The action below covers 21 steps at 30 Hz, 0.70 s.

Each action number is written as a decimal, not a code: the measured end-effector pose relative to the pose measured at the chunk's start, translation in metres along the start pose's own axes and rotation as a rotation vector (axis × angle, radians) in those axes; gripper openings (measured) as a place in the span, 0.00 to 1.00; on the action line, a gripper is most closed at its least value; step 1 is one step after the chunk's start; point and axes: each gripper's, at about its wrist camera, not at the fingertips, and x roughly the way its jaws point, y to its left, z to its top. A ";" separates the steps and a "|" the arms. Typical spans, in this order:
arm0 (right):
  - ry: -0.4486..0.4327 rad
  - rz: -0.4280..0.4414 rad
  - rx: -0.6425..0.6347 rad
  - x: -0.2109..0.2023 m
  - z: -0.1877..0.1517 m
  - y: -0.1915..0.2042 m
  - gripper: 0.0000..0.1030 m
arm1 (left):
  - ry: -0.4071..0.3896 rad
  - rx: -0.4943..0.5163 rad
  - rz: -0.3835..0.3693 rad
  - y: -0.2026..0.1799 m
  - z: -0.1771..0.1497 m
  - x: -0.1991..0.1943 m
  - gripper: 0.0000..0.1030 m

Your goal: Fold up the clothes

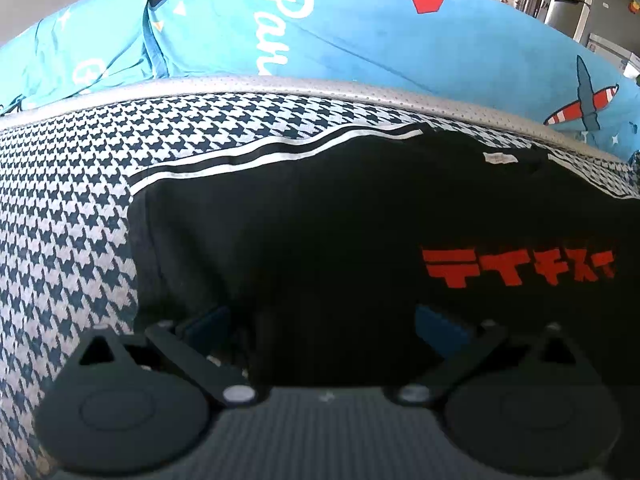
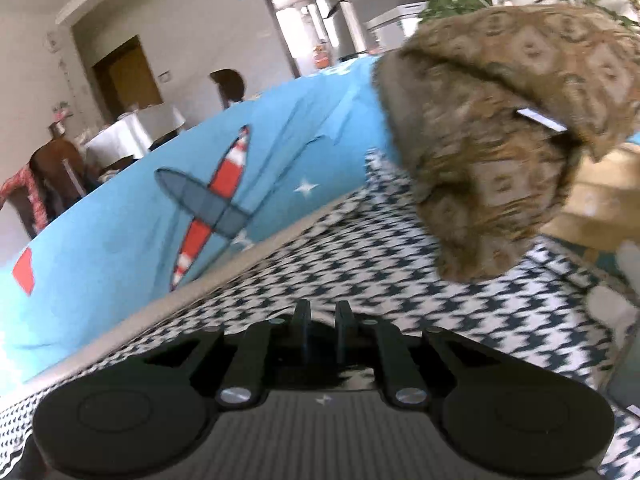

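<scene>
Left claw (image 1: 324, 320) stands wide apart, its 2 blue-padded fingers (image 1: 440, 326) low over the black shirt (image 1: 320, 240), which fills the gap between them. Contact with the cloth is likely but too dark to confirm; nothing is pinched yet. Shirt lies spread flat on the houndstooth cover (image 1: 60, 220), red lettering (image 1: 518, 266) facing up, collar label (image 1: 498, 158) toward the far edge, white-striped edge (image 1: 280, 150) to the far left. Flat layout suits a fold: claw sits at the near hem area, probably to grab it and carry it toward the collar. Blue printed blanket (image 1: 360, 40) lies bunched behind the cover, out of the way.

Right claw (image 2: 320, 320) has its fingers nearly together, only a narrow slit between, nothing in it. It hangs above bare houndstooth cover (image 2: 400, 260), tilted, well apart from the shirt, which is not in its view. Brown patterned fabric (image 2: 500, 140), blurred, bulks up near the far right. Right side looks idle, likely waiting while left starts the fold.
</scene>
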 end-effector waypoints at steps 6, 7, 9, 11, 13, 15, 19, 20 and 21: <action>0.101 0.022 0.068 0.015 -0.007 -0.015 0.17 | -0.002 0.016 0.005 -0.003 -0.002 0.000 1.00; 0.105 0.031 0.068 0.017 -0.008 -0.014 0.20 | -0.002 0.017 0.006 -0.004 -0.002 0.001 1.00; 0.110 0.050 0.069 0.021 -0.012 -0.012 0.26 | 0.001 0.019 0.006 -0.004 -0.003 0.001 1.00; 0.109 0.042 0.050 0.025 -0.016 -0.007 0.28 | 0.001 0.024 0.009 -0.004 -0.004 0.002 1.00; 0.098 0.036 0.030 0.029 -0.020 -0.001 0.28 | 0.001 0.028 0.010 -0.004 -0.004 0.002 1.00; 0.093 0.048 0.016 0.033 -0.020 0.004 0.28 | 0.000 0.031 0.010 -0.005 -0.005 0.002 1.00; 0.080 0.054 -0.026 0.038 -0.024 0.014 0.28 | 0.002 0.037 0.012 -0.006 -0.005 0.002 1.00; 0.074 0.048 -0.043 0.039 -0.025 0.018 0.24 | 0.002 0.040 0.013 -0.006 -0.006 0.003 1.00; 0.072 0.049 -0.047 0.040 -0.026 0.019 0.21 | 0.002 0.042 0.013 -0.006 -0.006 0.003 1.00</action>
